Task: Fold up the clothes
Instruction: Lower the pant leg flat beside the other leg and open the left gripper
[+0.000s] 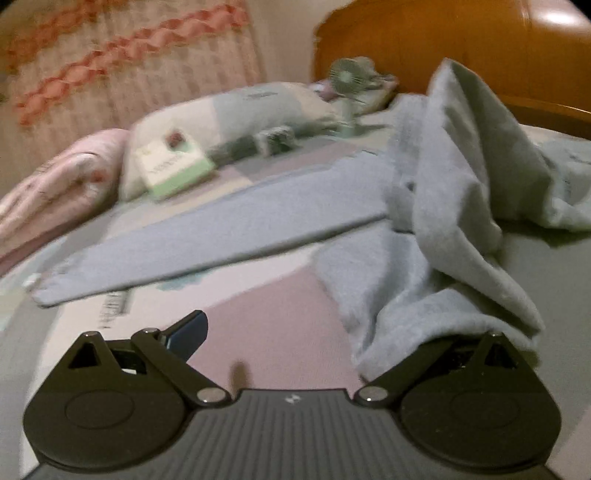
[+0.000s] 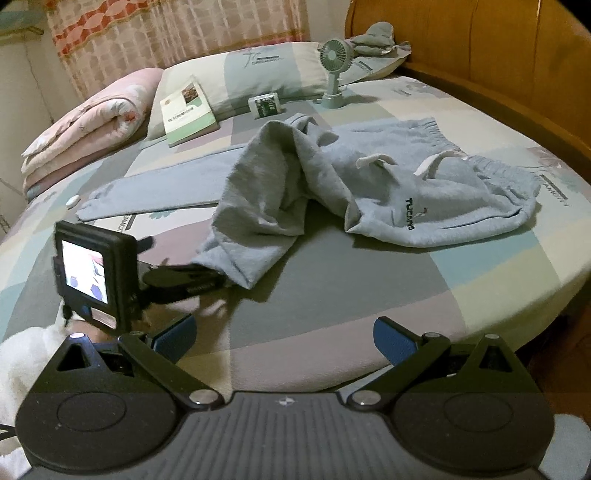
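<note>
Right wrist: patchwork bed [image 2: 369, 295] (wooden headboard [image 2: 480, 55]); right gripper [image 2: 284, 338] spread, left gripper [image 2: 207, 282] spread beside sweatpants [image 2: 369, 177].

A bed [image 2: 424, 280] with a patchwork sheet of grey, pink, cream and pale green fills the area ahead of the jaws. A glossy orange-brown wooden headboard [image 2: 461, 40] stands at the far right. A curtain [image 2: 177, 29] with red-orange bands hangs at the far left beside a pale wall [image 2: 26, 85]. Lighting is dim, with a glare spot on the headboard.
</note>
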Demonstrator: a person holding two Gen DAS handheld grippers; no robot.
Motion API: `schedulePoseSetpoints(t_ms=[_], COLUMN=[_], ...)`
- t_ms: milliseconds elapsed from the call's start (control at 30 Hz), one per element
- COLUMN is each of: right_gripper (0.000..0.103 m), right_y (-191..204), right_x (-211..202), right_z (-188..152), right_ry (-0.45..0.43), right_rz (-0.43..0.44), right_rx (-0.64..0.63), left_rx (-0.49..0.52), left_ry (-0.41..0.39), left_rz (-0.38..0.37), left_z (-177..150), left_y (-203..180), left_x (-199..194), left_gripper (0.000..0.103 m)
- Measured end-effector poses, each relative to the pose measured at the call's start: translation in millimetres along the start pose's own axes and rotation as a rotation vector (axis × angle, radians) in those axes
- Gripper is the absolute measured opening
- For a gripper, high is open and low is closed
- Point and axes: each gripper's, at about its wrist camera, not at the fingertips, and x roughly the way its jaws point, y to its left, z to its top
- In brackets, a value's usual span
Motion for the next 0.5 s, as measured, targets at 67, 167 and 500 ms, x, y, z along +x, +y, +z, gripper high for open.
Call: schedulePoseSetpoints(t_ms=[67, 167, 500], right_gripper=[0.103, 0.103, 0.103], right_y=[1, 4, 19], right_x=[-2, -3, -9], right_z=[-1, -1, -2], right_ry=[-0.005, -0.005, -0.021], right_rz=[-0.002, -0.007, -0.007], right_rx=[0.002, -0.003, -0.045], left_rx=[-0.017, -0.013, -0.059], left_ry=[-0.019, -0.034, -0.051], left_rz=[0.047, 0.114, 0.209], left_z=[-2, -6, -15], left_y=[6, 15, 61], left_x=[-8, -16, -35], left_gripper=[0.098, 0.098, 0.097])
